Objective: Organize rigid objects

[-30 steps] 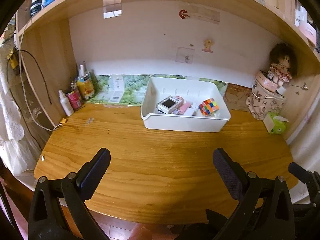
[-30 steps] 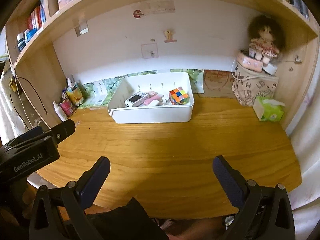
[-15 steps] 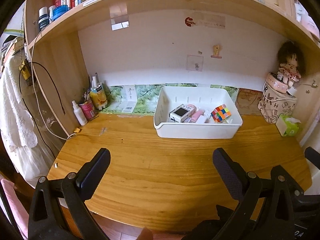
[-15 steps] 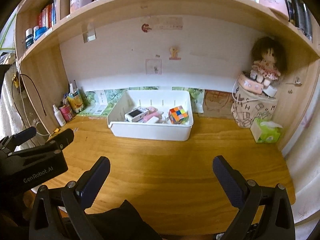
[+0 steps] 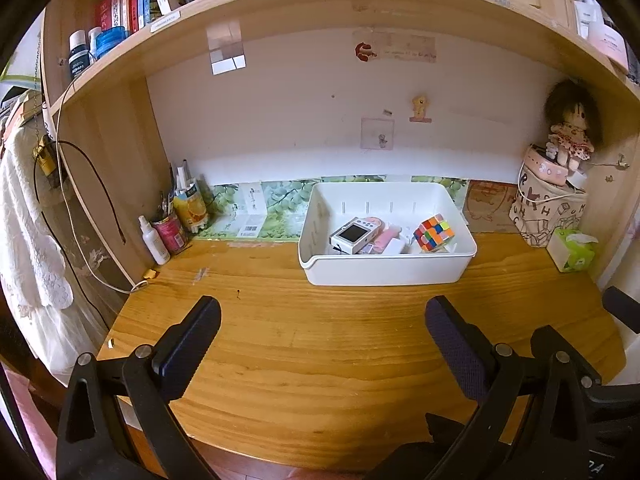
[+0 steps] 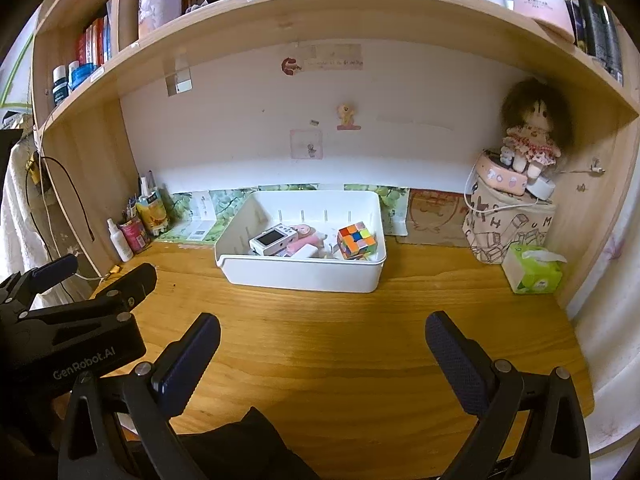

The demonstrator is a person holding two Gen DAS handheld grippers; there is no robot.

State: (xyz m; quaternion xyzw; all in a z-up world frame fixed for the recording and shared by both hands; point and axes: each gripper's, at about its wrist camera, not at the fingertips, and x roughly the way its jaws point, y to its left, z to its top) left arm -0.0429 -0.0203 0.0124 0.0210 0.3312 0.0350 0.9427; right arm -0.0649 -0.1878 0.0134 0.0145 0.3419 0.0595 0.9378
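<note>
A white bin (image 5: pixel 384 274) (image 6: pixel 300 276) stands at the back of the wooden desk (image 5: pixel 320 352). Inside lie a small white camera (image 5: pixel 351 235) (image 6: pixel 273 240), a colourful puzzle cube (image 5: pixel 433 233) (image 6: pixel 356 240) and pink and white items (image 5: pixel 386 240). My left gripper (image 5: pixel 322 316) is open and empty over the desk's front edge, well short of the bin. My right gripper (image 6: pixel 322 332) is open and empty, also near the front edge. The left gripper's body shows at the left of the right wrist view (image 6: pixel 72 320).
Bottles and cans (image 5: pixel 172 224) stand in the back left corner. A printed fabric bag with a doll (image 5: pixel 568 136) on top and a green tissue pack (image 5: pixel 572 250) are at the back right. A shelf of books runs overhead. A cable hangs at the left.
Both grippers have pulled back and risen away from the bin, so more of the shelf above shows. Both stay open and empty. Objects in the bin have not moved.
</note>
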